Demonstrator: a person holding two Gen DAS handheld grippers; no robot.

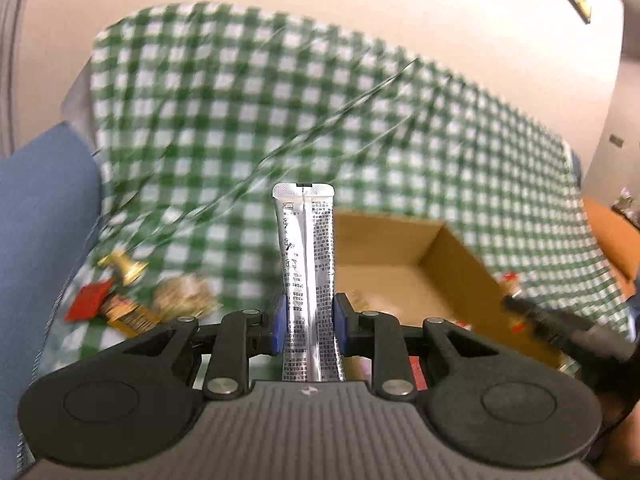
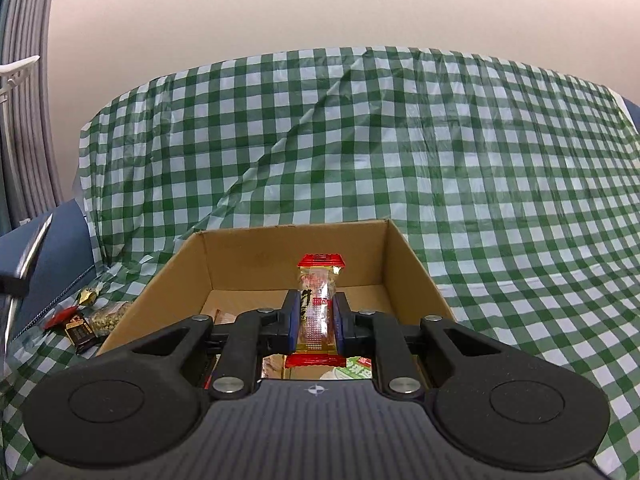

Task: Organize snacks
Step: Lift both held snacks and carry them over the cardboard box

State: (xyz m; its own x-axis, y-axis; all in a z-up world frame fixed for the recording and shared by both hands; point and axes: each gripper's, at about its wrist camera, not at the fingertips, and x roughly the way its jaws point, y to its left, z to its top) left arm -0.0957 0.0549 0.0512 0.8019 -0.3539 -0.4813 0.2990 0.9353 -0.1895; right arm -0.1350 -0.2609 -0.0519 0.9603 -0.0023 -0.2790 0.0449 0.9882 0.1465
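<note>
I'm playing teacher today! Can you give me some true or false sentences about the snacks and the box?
1. The left gripper holds a silver packet. True.
2. The right gripper is empty. False: it is shut on a red and gold snack.
3. The cardboard box sits on a green checked cloth. True.
4. The cloth is plain blue. False: it has green and white checks.

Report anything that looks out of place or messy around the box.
A few snacks lie in a loose heap on the checked cloth left of the cardboard box, outside it. The cloth is creased. Nothing looks spilled or damaged.
</note>
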